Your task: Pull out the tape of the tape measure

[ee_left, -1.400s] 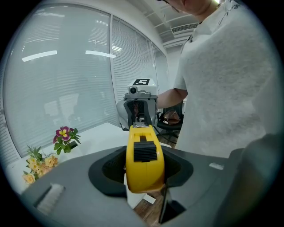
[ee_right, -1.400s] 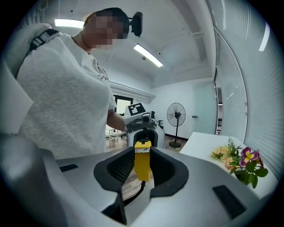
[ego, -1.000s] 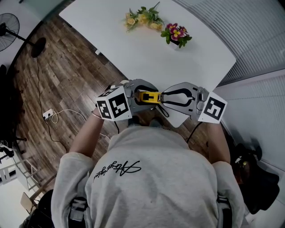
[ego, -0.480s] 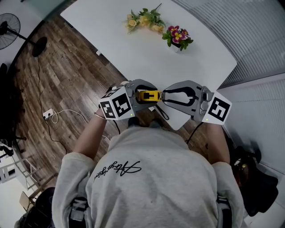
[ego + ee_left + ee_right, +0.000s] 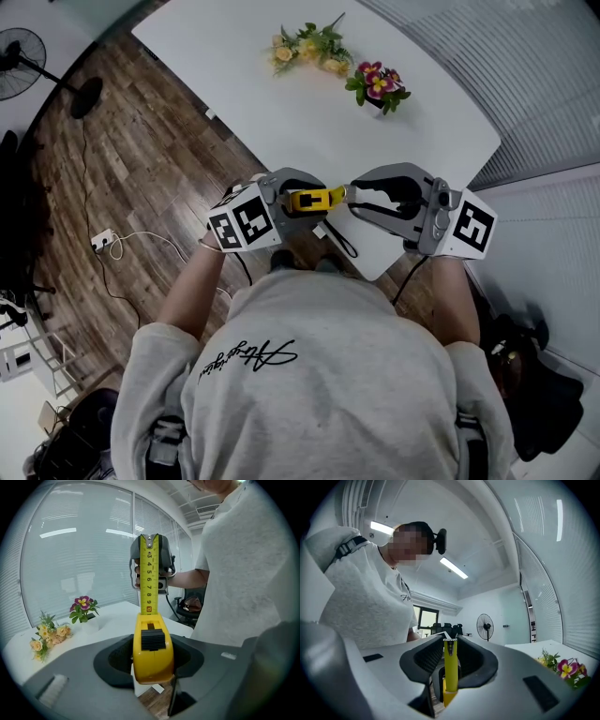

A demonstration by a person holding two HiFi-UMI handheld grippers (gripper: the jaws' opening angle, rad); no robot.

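Seen from above, both grippers raised over counter (image 5: 281, 112) edge, near chest.
Left gripper (image 5: 300, 200): jaws half open, clamped on yellow tape measure case (image 5: 152, 651).
Right gripper (image 5: 350, 195): jaws nearly closed, pinching tape (image 5: 149, 581) end.
Short numbered stretch out between grippers.
Pull started; most of tape likely inside.

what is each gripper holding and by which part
Left hand-held gripper: the tape measure, by its yellow case. Right hand-held gripper: the pulled-out tape, by its tip.
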